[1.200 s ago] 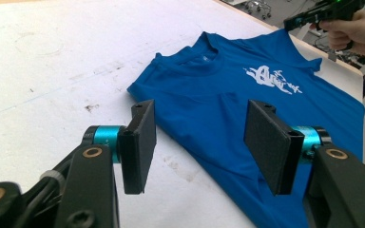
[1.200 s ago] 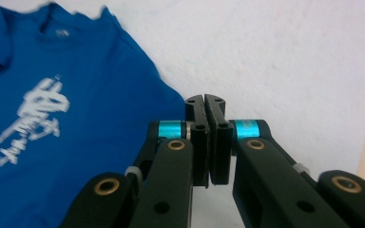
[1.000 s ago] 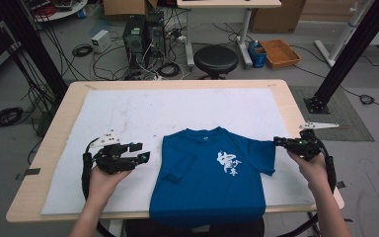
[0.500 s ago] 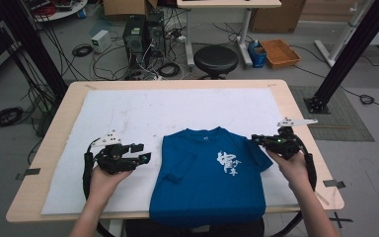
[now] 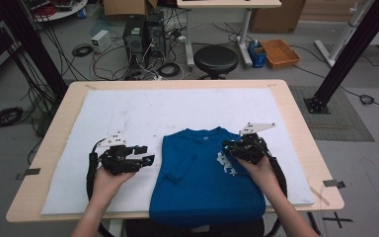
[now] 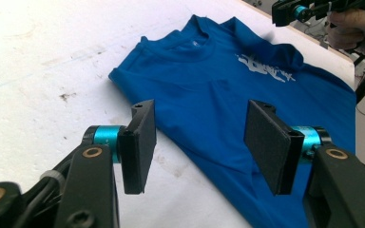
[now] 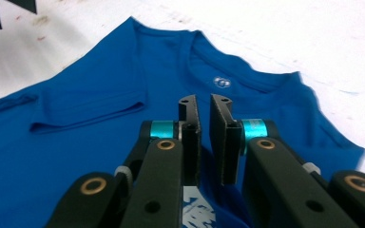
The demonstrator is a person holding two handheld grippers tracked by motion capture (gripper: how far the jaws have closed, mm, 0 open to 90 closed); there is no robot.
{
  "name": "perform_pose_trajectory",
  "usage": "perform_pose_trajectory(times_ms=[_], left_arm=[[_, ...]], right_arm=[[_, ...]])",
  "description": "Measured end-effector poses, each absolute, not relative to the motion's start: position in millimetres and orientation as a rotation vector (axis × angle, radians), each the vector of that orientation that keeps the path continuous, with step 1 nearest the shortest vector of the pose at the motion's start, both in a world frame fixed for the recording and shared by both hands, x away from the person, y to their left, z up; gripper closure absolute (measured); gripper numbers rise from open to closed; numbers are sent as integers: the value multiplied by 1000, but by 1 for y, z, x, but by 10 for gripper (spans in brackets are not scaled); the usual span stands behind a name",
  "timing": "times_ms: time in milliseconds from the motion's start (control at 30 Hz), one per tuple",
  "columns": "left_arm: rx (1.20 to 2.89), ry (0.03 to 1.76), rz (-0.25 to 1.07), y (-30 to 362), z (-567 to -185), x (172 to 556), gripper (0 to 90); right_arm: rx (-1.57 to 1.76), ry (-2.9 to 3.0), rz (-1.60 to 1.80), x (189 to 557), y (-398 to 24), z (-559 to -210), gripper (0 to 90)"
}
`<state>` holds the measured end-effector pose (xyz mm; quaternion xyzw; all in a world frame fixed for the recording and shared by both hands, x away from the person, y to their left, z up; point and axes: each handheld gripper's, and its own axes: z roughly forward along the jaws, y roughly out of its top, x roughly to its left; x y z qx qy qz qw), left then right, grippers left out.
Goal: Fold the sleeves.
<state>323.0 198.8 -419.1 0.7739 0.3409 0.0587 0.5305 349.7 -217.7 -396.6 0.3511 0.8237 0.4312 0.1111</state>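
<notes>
We see both forearms come in from the bottom of the high view, each hand wrapped around a hand-held gripper. The left hand-held gripper [image 5: 145, 159] rests low over the white mat [image 5: 128, 113] on the desk [image 5: 296, 123], just beside the left edge of the blue T-shirt [image 5: 197, 182], pointing toward it; in the left gripper view its jaws stand wide apart with nothing between them, the shirt's near edge lying past them. The right hand-held gripper [image 5: 229, 146] sits over the shirt's right part, above the white print [image 6: 265, 71], with the wrist angled in toward the shirt's middle. In the right gripper view its jaws show a narrow gap, having just been opening, and we see no cloth caught between the pads. The shirt lies on the mat near the desk's front edge, collar away from the person, hem hanging over the front, both sleeves folded inward across the body. Beyond the desk, on the floor, an open orange box [image 5: 279, 52] stands beside a black stool [image 5: 215, 60]; what is in the box we cannot tell.
</notes>
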Motion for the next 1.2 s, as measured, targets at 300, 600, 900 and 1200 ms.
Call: perform_pose_trajectory(times_ms=[300, 600, 900, 1200], left_arm=[[1851, 816, 139, 199, -420, 323, 446], [1851, 824, 140, 199, -421, 323, 446], [1857, 822, 140, 197, -422, 322, 446], [1860, 819, 139, 198, -422, 323, 446]], right_arm=[[1037, 2378, 1319, 341, -244, -392, 721], [1026, 2402, 1197, 306, -260, -411, 698], [948, 2503, 1062, 299, -249, -427, 890], [864, 2584, 1072, 294, -244, -427, 890]])
